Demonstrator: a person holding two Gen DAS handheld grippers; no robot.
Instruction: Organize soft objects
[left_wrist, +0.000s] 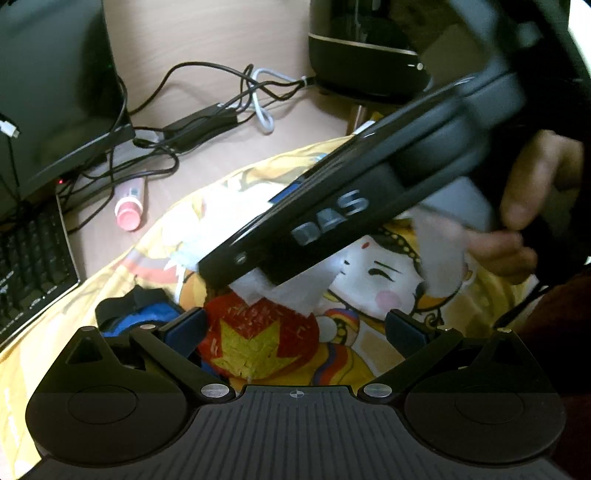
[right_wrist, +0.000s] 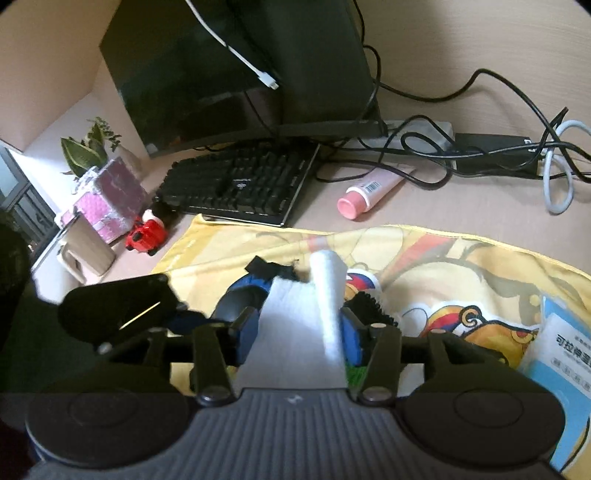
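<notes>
White folded tissue sheet (right_wrist: 299, 325) stands between the blue pads of the right gripper (right_wrist: 295, 332), its long axis running away along the fingers, over the yellow cartoon-printed cloth (right_wrist: 424, 251); those jaws stand half-spread, apparently loose. Left gripper (left_wrist: 295, 328), jaws wide and empty, hovers just beside.

Left wrist view: looked steeply down, close over the yellow cartoon-printed cloth (left_wrist: 369, 354).
Right wrist view: looked down, facing the black keyboard (right_wrist: 240, 188).
Shared: cloth, pink plastic tube (left_wrist: 130, 206).
</notes>
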